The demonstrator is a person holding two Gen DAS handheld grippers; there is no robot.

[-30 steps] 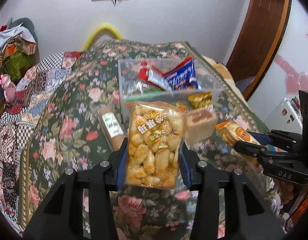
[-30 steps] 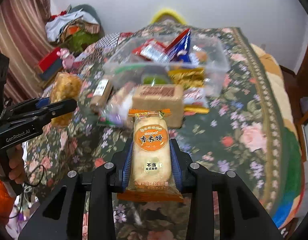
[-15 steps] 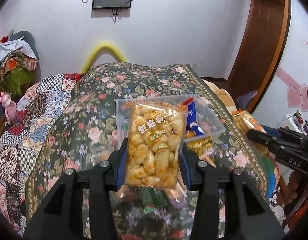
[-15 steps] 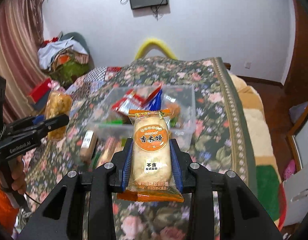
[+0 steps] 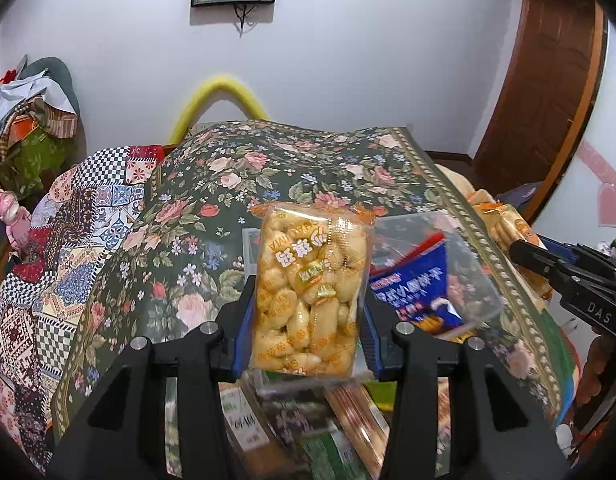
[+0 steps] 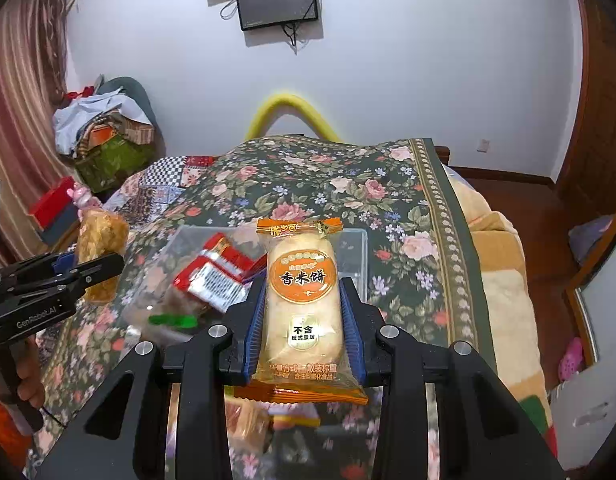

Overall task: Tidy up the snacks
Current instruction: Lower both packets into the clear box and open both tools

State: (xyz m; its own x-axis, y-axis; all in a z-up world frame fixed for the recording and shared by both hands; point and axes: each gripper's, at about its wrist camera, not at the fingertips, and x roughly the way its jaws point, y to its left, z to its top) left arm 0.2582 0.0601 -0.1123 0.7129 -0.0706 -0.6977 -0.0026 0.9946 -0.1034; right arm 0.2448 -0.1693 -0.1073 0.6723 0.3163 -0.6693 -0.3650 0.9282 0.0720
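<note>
My left gripper is shut on a clear bag of yellow puffed snacks, held in the air above the bed; it also shows in the right wrist view. My right gripper is shut on an orange-labelled rice cracker pack, also lifted; the pack shows at the right of the left wrist view. A clear plastic box on the floral bedspread holds red and blue snack packs. It lies below and just beyond both grippers.
Several loose snack packs lie blurred on the bedspread under the left gripper. Clothes and boxes are piled at the left. A wooden door and the bed's right edge are at the right.
Both grippers have risen and pulled back with their packs. The plastic box and loose snacks have dropped lower in both views, and more wall and the screen now show.
</note>
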